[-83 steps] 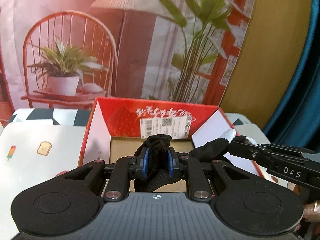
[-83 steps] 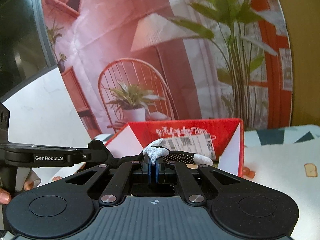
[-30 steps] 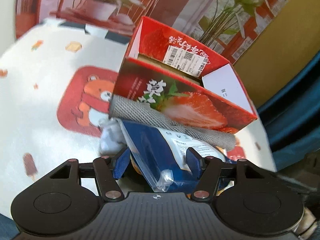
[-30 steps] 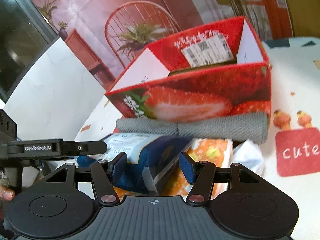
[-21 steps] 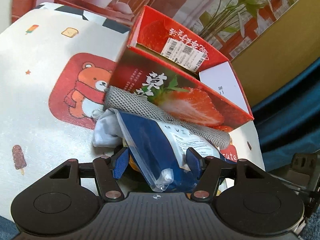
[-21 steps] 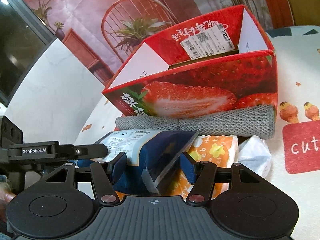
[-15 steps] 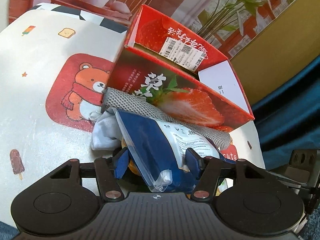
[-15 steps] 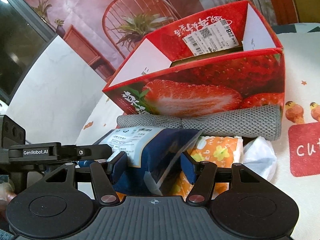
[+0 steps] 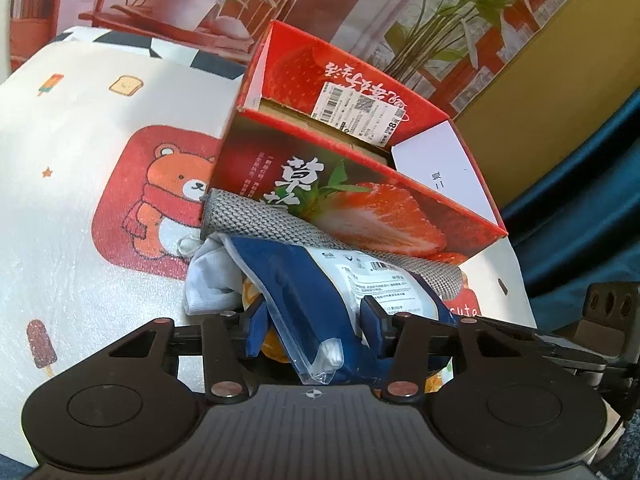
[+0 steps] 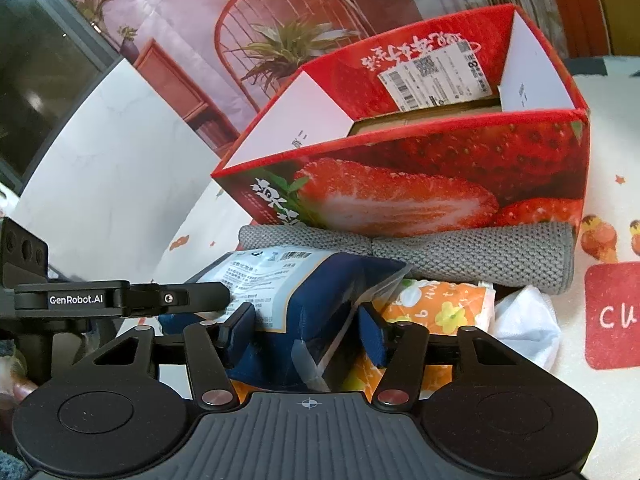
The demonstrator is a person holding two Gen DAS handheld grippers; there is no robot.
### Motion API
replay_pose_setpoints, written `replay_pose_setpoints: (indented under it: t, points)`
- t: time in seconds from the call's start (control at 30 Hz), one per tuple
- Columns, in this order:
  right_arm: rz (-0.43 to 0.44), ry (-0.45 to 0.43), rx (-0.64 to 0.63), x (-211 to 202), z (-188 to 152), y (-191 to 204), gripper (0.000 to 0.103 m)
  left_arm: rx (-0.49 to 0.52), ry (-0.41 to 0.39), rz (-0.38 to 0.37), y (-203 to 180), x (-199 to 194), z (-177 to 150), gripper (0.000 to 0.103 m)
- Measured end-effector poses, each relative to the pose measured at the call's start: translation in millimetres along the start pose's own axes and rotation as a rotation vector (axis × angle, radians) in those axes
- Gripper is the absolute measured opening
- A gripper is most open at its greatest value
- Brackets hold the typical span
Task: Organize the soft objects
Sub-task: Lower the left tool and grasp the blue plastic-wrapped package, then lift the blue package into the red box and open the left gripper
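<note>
A blue plastic bag point(image 9: 312, 280) with a white label lies on top of a pile in front of the red strawberry box point(image 9: 360, 216). My left gripper point(image 9: 314, 322) has one end of the bag between its jaws, which are closing with the pads against the bag's sides. My right gripper point(image 10: 304, 326) holds the other end of the blue bag point(image 10: 304, 280) the same way, jaws closing onto it. A left finger point(image 10: 188, 298) shows beside it. Under the bag lie an orange packet point(image 10: 440, 308), a white cloth point(image 10: 524, 320) and a grey knitted cloth point(image 10: 460, 252) against the box point(image 10: 400, 196).
The box stands open at the top, with a barcode label on its far inner wall. A white mat with a bear picture point(image 9: 160, 200) covers the table to the left. A red "cute" patch point(image 10: 612, 316) lies to the right. A printed backdrop stands behind.
Earlier both grippers held a black glove over the open box. They have since come down to the pile, and in the last second both pairs of jaws narrowed onto the blue bag.
</note>
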State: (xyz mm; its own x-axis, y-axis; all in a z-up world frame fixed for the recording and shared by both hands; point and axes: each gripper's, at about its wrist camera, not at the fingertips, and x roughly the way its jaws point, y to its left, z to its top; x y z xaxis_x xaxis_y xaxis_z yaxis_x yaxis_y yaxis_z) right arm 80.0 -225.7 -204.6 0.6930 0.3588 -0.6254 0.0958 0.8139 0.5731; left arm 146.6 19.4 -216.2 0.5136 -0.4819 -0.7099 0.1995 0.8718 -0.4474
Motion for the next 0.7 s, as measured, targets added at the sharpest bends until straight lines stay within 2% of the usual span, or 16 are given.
replay_pose_setpoints:
  t: [0.4, 0.7]
  points:
    - [0.013, -0.062, -0.063, -19.4, 9.5, 14.9, 0.047, 0.082, -0.078, -0.003, -16.1, -22.1, 10.8, 0.049]
    - [0.046, -0.18, -0.144, -54.1, 41.3, 38.4, 0.047, 0.197, -0.222, -0.028, -47.3, -59.1, 38.0, 0.049]
